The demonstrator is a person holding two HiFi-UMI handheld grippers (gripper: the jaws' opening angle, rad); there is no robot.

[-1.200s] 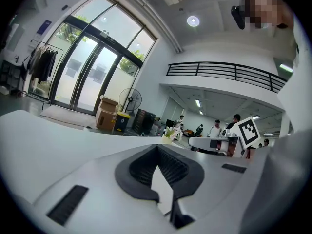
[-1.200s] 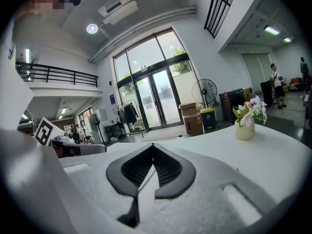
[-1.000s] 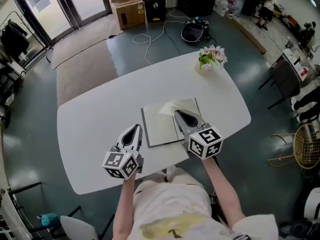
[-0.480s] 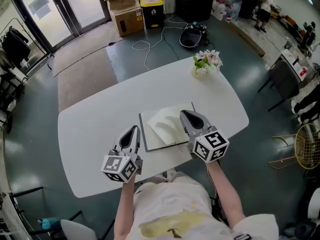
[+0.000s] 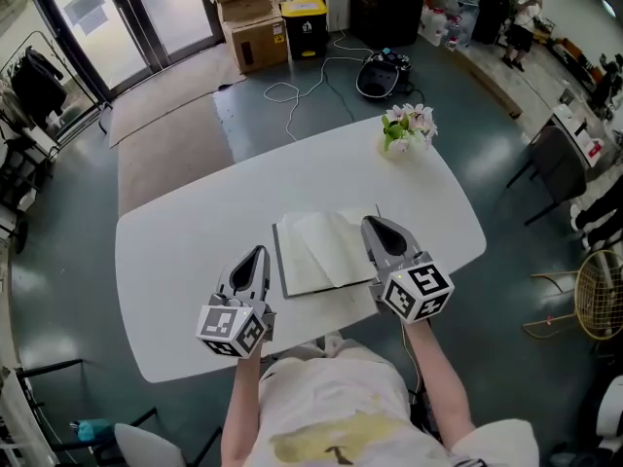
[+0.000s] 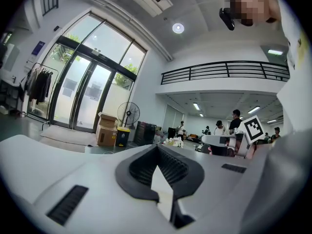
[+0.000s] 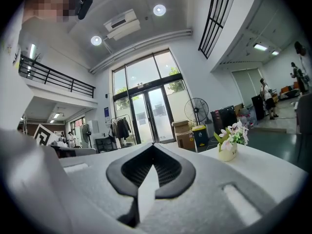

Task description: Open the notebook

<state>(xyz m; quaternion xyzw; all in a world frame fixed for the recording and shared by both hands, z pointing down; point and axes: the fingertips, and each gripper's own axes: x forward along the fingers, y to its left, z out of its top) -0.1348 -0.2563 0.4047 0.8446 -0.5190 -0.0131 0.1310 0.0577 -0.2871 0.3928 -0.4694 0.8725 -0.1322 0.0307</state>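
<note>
The notebook lies open on the white table, pale pages up, in the head view. My right gripper hovers at the notebook's right edge, jaws shut, nothing between them. Left of the notebook, my left gripper hangs above the table, also shut and empty. In the right gripper view the jaws meet at their tips and point level across the table. The left gripper view shows its jaws closed too, with the right gripper's marker cube off to the right. The notebook is hidden in both gripper views.
A small vase of flowers stands at the table's far right end, also seen as the vase in the right gripper view. Cardboard boxes, a yellow-lidded bin and cables lie on the floor beyond. A dark chair stands right.
The page that stood curled up by the right gripper has gone over to the left and lies flat. The right gripper drew away to the right and rose; the left rose slightly.
</note>
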